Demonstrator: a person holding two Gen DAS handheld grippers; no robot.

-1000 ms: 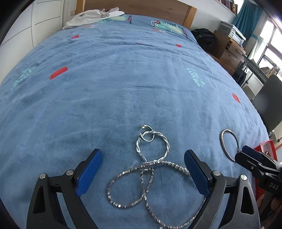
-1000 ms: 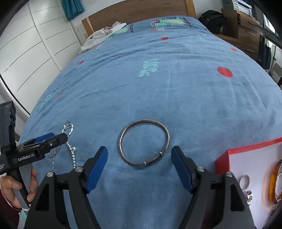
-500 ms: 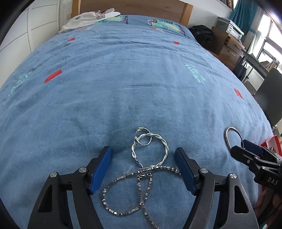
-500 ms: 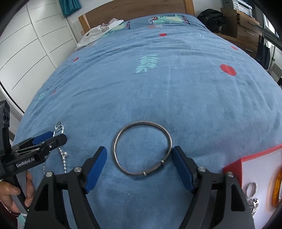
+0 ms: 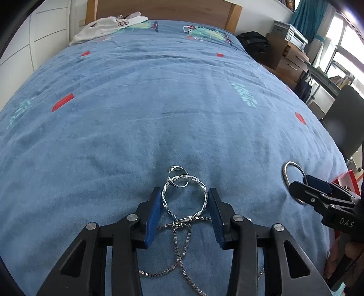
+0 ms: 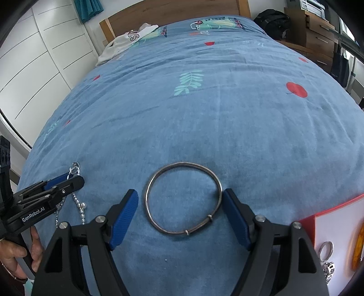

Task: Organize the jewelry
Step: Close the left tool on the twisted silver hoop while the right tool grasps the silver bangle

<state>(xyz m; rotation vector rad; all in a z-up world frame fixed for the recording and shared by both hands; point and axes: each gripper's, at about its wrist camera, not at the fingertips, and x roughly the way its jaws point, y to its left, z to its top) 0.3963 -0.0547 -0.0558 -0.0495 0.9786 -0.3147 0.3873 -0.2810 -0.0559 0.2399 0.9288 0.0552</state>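
Note:
A twisted silver bracelet (image 5: 200,193) lies on the blue bedspread (image 5: 159,102), on top of a tangled silver chain (image 5: 182,246). My left gripper (image 5: 184,195) is around the bracelet, its blue pads (image 5: 154,205) touching or nearly touching both sides. A plain metal bangle (image 6: 159,179) lies flat between the open pads (image 6: 125,214) of my right gripper (image 6: 180,200), which do not touch it. The bangle also shows in the left wrist view (image 5: 287,174). A red-edged jewelry box (image 6: 329,232) holding rings sits at the right.
A white garment (image 6: 127,43) lies near the wooden headboard (image 6: 173,11). A white wardrobe (image 6: 34,68) stands on the left. Drawers, a black bag (image 5: 254,43) and a chair (image 5: 345,120) stand to the right of the bed.
My left gripper has moved forward over the chain and narrowed its jaws around the twisted bracelet. My right gripper has moved forward so the bangle sits between its pads.

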